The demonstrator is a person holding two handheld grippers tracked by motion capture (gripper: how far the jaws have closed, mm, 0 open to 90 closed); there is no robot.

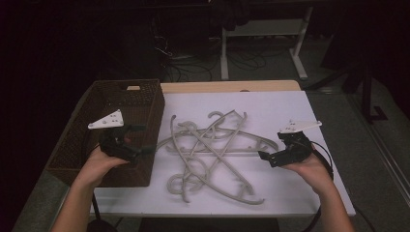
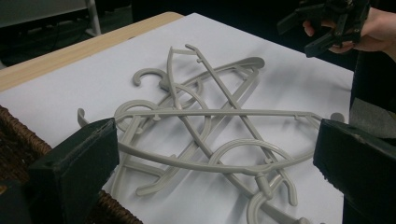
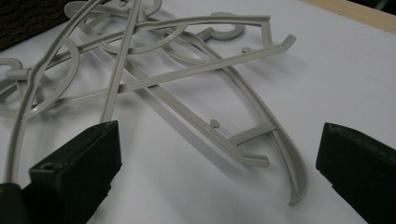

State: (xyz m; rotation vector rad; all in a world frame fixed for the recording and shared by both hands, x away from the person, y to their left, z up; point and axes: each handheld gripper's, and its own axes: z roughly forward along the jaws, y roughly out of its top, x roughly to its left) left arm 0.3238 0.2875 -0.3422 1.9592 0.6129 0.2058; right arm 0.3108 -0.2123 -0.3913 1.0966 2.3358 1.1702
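High view, bench: the bench point(image 1: 290, 104) has a white top with a bare wood strip along its far edge, across the middle of the frame.
High view, hangers: a tangled pile of grey plastic hangers point(image 1: 212, 154) lies at the centre of the frame on the white surface.
High view, basket: a dark woven basket point(image 1: 140, 104) stands at left of centre, just beside the pile.
High view, left gripper: the left gripper point(image 1: 145, 139) is held at the basket's near right corner, pointing toward the hangers; its opening is hard to judge in this dim frame.
High view, right gripper: the right gripper point(image 1: 266, 158) sits at right of centre, near the pile's right end, holding nothing.
Left gripper view: both jaws stand wide apart at the lower corners, empty, the hangers point(image 2: 210, 135) between them farther off; basket rim point(image 2: 18, 135) at lower left.
Right gripper view: jaws spread wide and empty; hanger ends point(image 3: 261, 140) lie on the white surface at mid-frame.
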